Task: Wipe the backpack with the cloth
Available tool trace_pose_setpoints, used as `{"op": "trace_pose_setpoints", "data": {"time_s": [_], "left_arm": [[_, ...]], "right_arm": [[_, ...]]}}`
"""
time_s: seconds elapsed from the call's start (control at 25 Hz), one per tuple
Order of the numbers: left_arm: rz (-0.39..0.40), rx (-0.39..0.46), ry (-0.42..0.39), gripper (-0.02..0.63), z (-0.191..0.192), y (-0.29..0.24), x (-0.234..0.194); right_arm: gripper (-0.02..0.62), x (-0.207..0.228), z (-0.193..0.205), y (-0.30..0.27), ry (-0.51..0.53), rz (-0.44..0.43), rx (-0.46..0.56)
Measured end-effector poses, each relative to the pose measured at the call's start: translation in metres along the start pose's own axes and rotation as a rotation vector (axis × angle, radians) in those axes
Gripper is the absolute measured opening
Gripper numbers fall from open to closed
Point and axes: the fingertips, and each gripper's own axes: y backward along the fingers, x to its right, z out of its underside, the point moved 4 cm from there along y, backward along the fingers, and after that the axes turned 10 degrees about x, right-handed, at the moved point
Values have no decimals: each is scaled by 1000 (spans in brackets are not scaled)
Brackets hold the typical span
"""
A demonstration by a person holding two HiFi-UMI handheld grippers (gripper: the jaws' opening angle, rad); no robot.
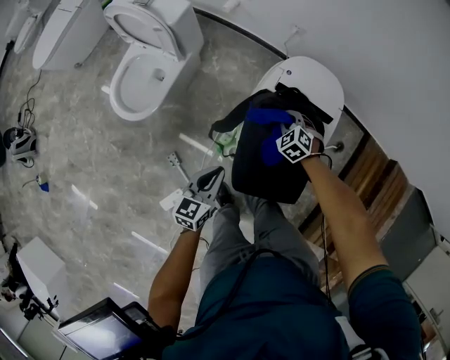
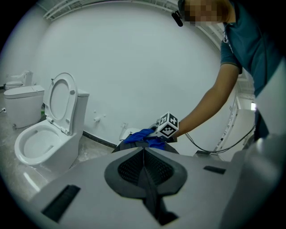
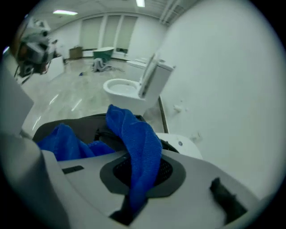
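Floor (image 1: 91, 162): grey marbled tile, glossy, running under my legs and across the whole room; a few small white pieces lie loose on it.
Screen (image 1: 105, 334): a small lit display on a stand, low at my left side, nearest of all.
Left tongs (image 1: 209, 181): held off to the left of my knee, over the floor. Their jaws are pressed together with nothing between them, clear of the bag.
Right tongs (image 3: 139, 172): reached out over the bag, jaws clamped on a fold of the cloth.
Cloth (image 3: 136, 138): blue and knitted. One fold rises out of my right jaws and the rest is bunched on top of the bag.
Backpack (image 1: 267, 172): black, lying on a closed toilet just in front of my knees, with the cloth touching its upper face.
Closed toilet (image 1: 313, 84): white, lid down, bearing the bag, set close to the wall.
Wooden boards (image 1: 376, 179): brown slats at the foot of the wall, to my right.
Wall (image 1: 394, 56): plain white, with a dark skirting line along its base.
Open toilet (image 1: 144, 67): white, seat and lid up, standing farther along the same wall.
Second toilet (image 1: 63, 31): white, beyond the open one.
Ceiling lights (image 3: 140, 3): bright strips, far off over the long room.
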Motion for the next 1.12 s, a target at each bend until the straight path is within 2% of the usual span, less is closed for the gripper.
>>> {"op": "trace_pose_setpoints", "data": {"time_s": [0.04,0.12,0.24,0.36,0.44,0.56,0.6,0.68,0.76,0.92,1.0,1.12], "left_arm": [[2,-1,0,14,0,-1,1],[6,1,1,14,0,-1,4],[11,2,7,14,0,-2,6],[19,-7,0,14,0,-2,8],[25,-15,-4,14,0,-2,10],[26,-17,-7,14,-2,-5,10],[27,-17,-7,14,-3,-5,9],[31,-20,-8,14,-3,-6,10],[38,-26,-7,14,-1,-6,12],[51,-34,5,14,6,-8,15],[63,-44,7,14,9,-10,17],[79,-54,3,14,10,-12,19]], "right_arm": [[28,1,7,4,-50,18,-18],[28,-21,6,18,-52,19,22],[26,-68,-12,45,32,-9,140],[26,-87,-17,53,175,-90,190],[26,-68,-4,50,236,-91,164],[26,-5,44,44,211,21,1],[27,17,67,47,165,67,-77],[26,42,110,62,-10,136,-173],[26,37,131,84,-234,178,-159],[21,-22,148,125,-571,271,-106],[21,-57,162,143,-729,306,-116],[21,-121,173,162,-836,256,-186]]}}
